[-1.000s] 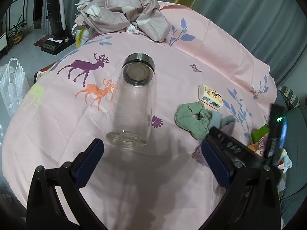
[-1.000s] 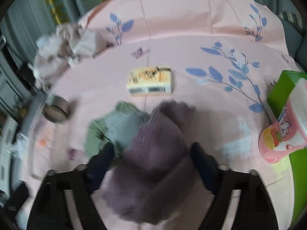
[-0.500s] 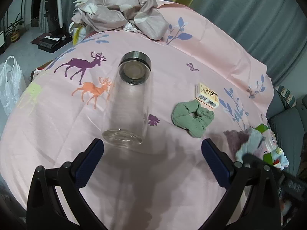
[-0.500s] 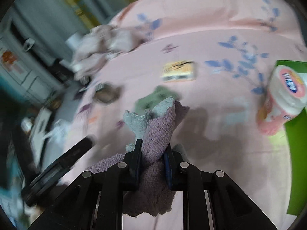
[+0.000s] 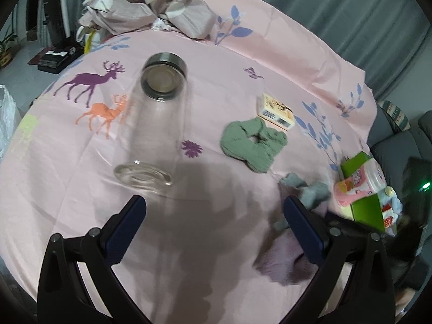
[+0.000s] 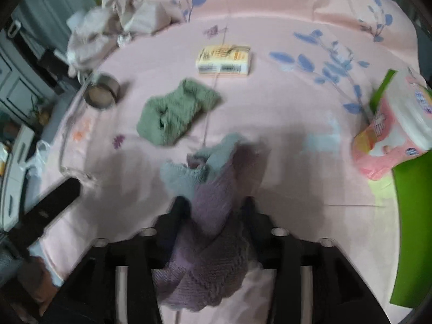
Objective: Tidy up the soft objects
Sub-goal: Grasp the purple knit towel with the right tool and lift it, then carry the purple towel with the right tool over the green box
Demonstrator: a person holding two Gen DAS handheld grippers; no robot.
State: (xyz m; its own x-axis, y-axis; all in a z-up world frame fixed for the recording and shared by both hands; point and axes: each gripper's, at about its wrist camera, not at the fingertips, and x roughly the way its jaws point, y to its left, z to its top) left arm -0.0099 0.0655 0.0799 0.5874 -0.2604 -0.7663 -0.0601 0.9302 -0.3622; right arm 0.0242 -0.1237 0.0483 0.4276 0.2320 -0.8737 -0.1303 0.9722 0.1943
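Note:
My right gripper [image 6: 213,208] is shut on a purple knitted sock with a grey-blue cuff [image 6: 210,197], held just above the pink tablecloth. The same sock [image 5: 286,248] shows in the left wrist view, partly behind my right finger. A green knitted sock [image 6: 172,113] lies crumpled on the cloth ahead; it also shows in the left wrist view [image 5: 251,143]. My left gripper [image 5: 213,226] is open and empty, hovering near the base of a clear glass bottle [image 5: 154,124] lying on its side.
A small yellow box [image 5: 276,110] lies beyond the green sock. A pink wipes pack on a green box [image 6: 397,135] stands at the right edge. Crumpled beige cloth [image 5: 151,8] is piled at the table's far side.
My right gripper, shut on the purple sock, has swung back to face the table and dropped lower toward the cloth. My left gripper has stayed open, drifting slightly.

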